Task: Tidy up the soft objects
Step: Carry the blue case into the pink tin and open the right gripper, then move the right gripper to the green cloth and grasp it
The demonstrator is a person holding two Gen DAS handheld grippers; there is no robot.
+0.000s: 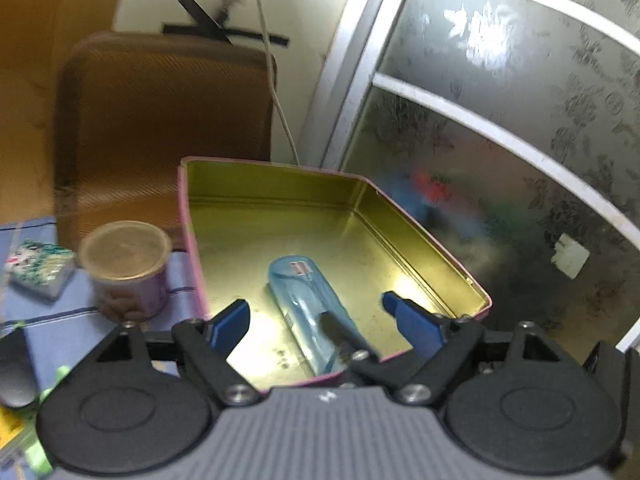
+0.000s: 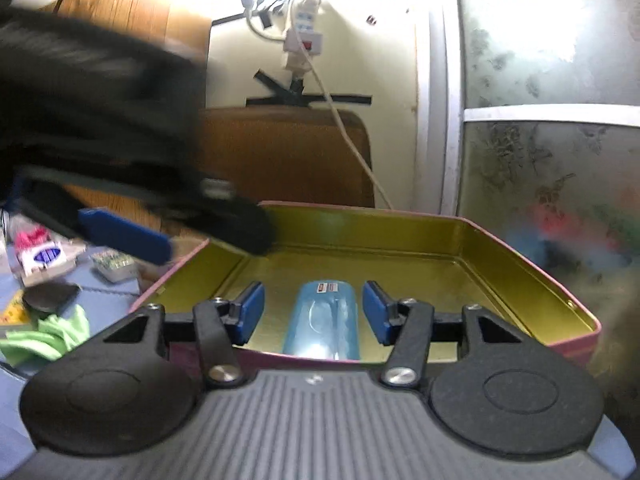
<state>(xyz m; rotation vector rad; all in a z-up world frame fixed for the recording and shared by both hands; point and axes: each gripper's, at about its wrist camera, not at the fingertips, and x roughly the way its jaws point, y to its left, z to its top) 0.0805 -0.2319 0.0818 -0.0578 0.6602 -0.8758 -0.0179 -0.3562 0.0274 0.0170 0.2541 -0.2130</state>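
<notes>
So the open tin (image 1: 420,240) sits on the worktop (image 1: 60,312), which has a blue striped cloth on it. It's pink on the outside, gold inside, and sits right up against a frosted patterned glass door (image 1: 520,140). Lying flat on the tin's floor is a see-through blue case (image 1: 310,304) with something toothbrush-like inside, as far as I can tell through the blur. It's near the front wall of the tin, roughly mid-width.

The left tool (image 1: 316,316) hangs over the tin with its blue pads spread wide, one on each side of the case and clear of it, not touching. The right tool (image 2: 314,312) is also over the front of the tin, its pads standing apart with the case between them. There's a small gap on both sides, so it's not pinching anything either.

In the right wrist view you can see the left tool as a dark blurry shape over the tin's left wall.

Left of the tin there's a purple tub with a clear lid (image 1: 126,268), a small patterned packet (image 1: 40,270), a crumpled green cloth (image 2: 52,332) and a flat black thing (image 2: 48,296). A brown chair back (image 1: 160,120) stands behind the tin, and a white cable (image 1: 276,92) hangs down the wall.
</notes>
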